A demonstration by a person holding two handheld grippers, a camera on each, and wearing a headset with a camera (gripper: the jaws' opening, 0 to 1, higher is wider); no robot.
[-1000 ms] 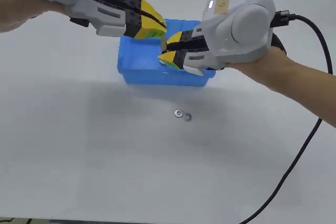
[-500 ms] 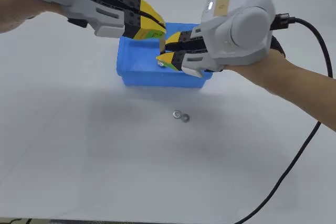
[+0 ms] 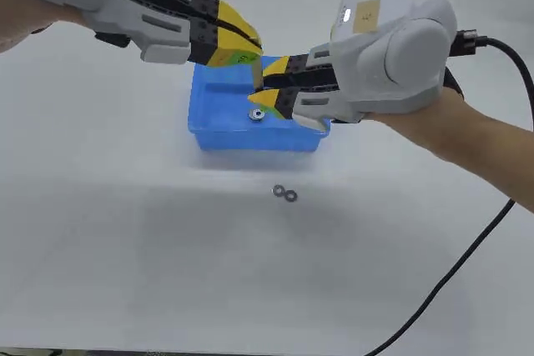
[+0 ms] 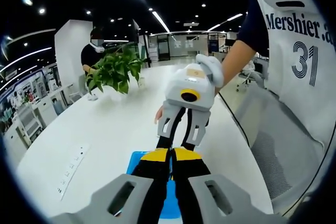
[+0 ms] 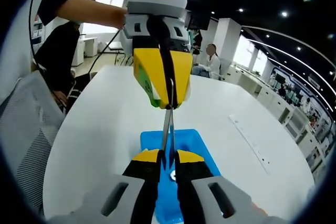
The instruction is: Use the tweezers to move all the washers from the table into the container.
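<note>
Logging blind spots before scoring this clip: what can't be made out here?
- Head view: the right gripper covers the tips of the thin metal tweezers, so whether they pinch the small silver washer is unclear.
- Head view: the left gripper and right gripper hide part of the blue plastic container; washers inside can't be counted.
- Head view: black cable cut off by bottom edge.

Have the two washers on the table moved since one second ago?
No. The two washers lie at the same spot in front of the blue container as before. The whole picture shifted, so the view moved, not the washers.
</note>
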